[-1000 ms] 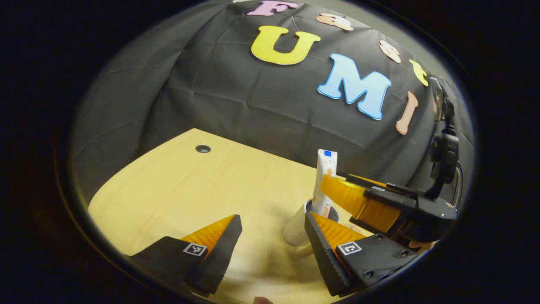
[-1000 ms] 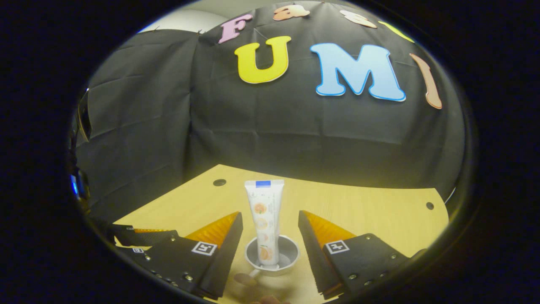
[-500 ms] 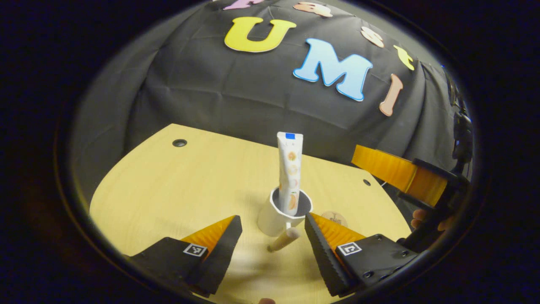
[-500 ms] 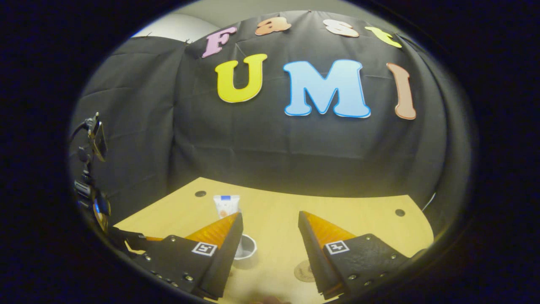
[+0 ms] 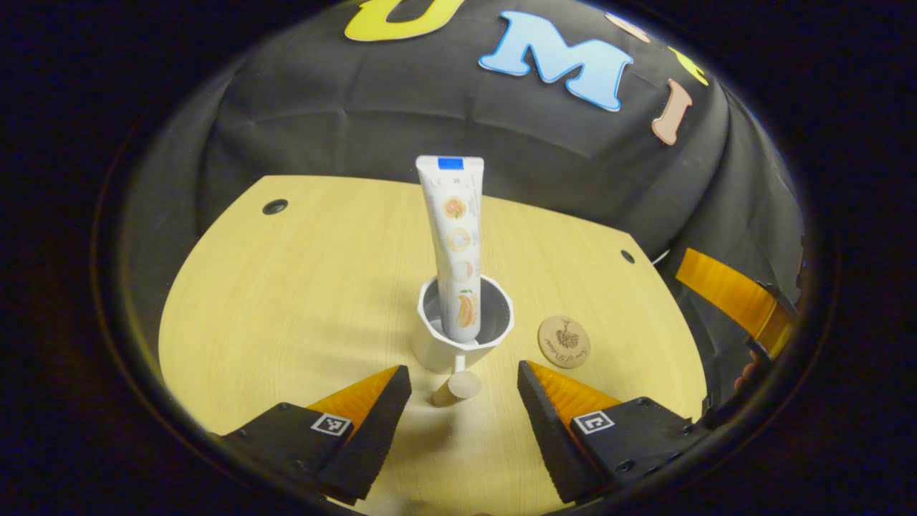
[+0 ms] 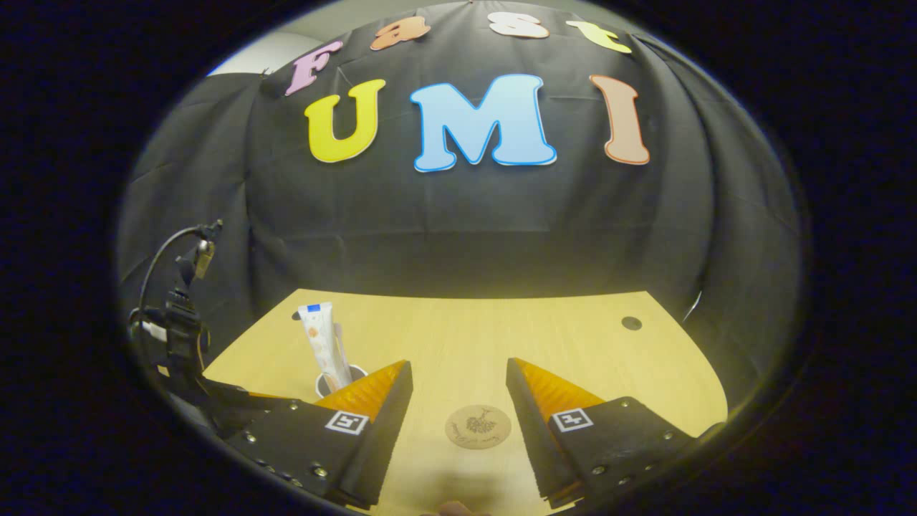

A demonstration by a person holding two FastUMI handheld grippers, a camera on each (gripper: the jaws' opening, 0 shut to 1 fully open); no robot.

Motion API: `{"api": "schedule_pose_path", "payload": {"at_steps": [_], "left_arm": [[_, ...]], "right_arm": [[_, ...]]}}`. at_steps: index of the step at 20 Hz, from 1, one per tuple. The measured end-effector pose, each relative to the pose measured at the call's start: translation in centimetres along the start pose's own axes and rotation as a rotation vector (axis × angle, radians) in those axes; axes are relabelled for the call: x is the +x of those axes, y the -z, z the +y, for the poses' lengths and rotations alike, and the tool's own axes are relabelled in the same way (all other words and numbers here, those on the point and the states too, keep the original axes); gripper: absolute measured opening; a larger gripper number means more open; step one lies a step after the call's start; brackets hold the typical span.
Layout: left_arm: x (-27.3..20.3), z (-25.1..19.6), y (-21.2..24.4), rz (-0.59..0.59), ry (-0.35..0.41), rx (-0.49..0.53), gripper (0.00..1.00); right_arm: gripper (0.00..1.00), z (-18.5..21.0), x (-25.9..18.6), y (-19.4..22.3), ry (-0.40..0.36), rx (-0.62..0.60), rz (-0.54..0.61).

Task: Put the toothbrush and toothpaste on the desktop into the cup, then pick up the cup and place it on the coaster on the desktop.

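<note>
Standing upright in the white cup (image 5: pixel 464 337): the toothpaste (image 5: pixel 454 244), tail end up, leaning slightly toward the booth wall. Sitting on the worktop (image 5: pixel 301 301), the cup, with its wooden handle (image 5: pixel 455 388) pointing toward the left gripper (image 5: pixel 464 393). Hovering just short of that handle, fingers spread wide and gripping nothing. Lying flat just right of the cup, apart from it: the round coaster (image 5: pixel 564 342) with a dark plant print. Showing at the far right of the cup in the left gripper view, off the worktop edge: one finger (image 5: pixel 723 290) of the other gripper.

Hanging low over the worktop near edge in the right gripper view: the right gripper (image 6: pixel 458 398), fingers parted and holding nothing, with the coaster (image 6: pixel 478 426) lying between them. Standing left of the coaster and farther back: the cup (image 6: pixel 337 380), partly hidden behind one finger, toothpaste (image 6: pixel 322 344) rising from it. Toothbrush: cannot tell where.
</note>
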State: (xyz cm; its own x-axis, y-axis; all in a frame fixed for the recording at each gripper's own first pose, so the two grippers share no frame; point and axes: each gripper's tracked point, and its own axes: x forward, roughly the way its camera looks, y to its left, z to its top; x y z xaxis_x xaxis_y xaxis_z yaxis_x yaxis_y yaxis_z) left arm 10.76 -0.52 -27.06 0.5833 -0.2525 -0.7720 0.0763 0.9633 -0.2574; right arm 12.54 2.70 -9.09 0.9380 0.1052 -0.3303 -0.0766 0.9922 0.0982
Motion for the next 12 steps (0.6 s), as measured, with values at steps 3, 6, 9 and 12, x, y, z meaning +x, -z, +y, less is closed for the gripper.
{"api": "schedule_pose_path", "payload": {"at_steps": [3, 6, 9, 12], "left_arm": [[1.4, 0.0, 1.0, 0.103, 0.0, 0.0, 0.95], [3.0, 0.6, 1.0, 0.156, -0.029, 0.017, 0.94], [4.5, 1.1, 1.7, 0.197, -0.062, 0.03, 0.85], [5.6, 1.7, 2.3, 0.225, -0.096, 0.025, 0.78]], "right_arm": [[0.78, -1.4, 0.2, 0.7, 0.012, 0.018, 0.023], [0.78, -2.3, 0.6, 1.6, 0.016, 0.027, 0.051], [0.78, -2.9, 0.9, 2.5, 0.016, 0.027, 0.077], [0.78, -3.5, 1.1, 2.8, 0.014, 0.034, 0.094]]}}
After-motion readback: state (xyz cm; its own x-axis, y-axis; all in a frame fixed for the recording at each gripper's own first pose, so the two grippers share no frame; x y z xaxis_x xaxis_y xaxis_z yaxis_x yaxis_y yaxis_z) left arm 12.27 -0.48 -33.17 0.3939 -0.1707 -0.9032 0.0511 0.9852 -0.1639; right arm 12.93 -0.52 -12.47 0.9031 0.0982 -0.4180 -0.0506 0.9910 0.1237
